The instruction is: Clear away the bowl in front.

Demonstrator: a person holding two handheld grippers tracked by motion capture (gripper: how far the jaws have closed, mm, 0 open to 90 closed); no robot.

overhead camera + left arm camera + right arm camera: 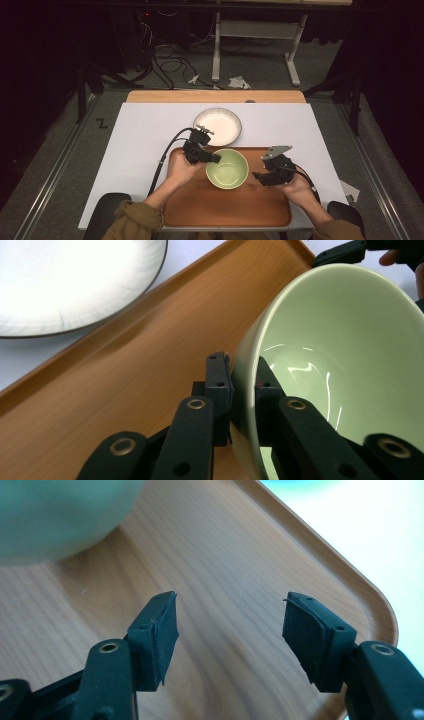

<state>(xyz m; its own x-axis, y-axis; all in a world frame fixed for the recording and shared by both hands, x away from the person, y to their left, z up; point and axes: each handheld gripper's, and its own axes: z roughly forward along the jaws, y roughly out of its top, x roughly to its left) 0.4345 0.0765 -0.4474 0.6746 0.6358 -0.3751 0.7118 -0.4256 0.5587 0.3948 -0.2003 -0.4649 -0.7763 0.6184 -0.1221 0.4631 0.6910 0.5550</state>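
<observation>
High view: left tongs [215, 158] pinch green bowl [228, 168] rim, seemingly tilted

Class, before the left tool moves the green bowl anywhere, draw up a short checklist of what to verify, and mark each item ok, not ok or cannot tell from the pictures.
1. Left tool grips the green bowl at its rim, one jaw inside and one outside: ok.
2. Bowl is empty, so nothing can spill: ok.
3. Right tool is open, holds nothing and hangs over the wooden tray beside the bowl: ok.
4. White plate lies on the white mat beyond the tray, free to take the bowl: ok.
5. Bowl has lifted off the tray: cannot tell.
6. Grip is firm enough to carry the bowl: cannot tell.
</observation>
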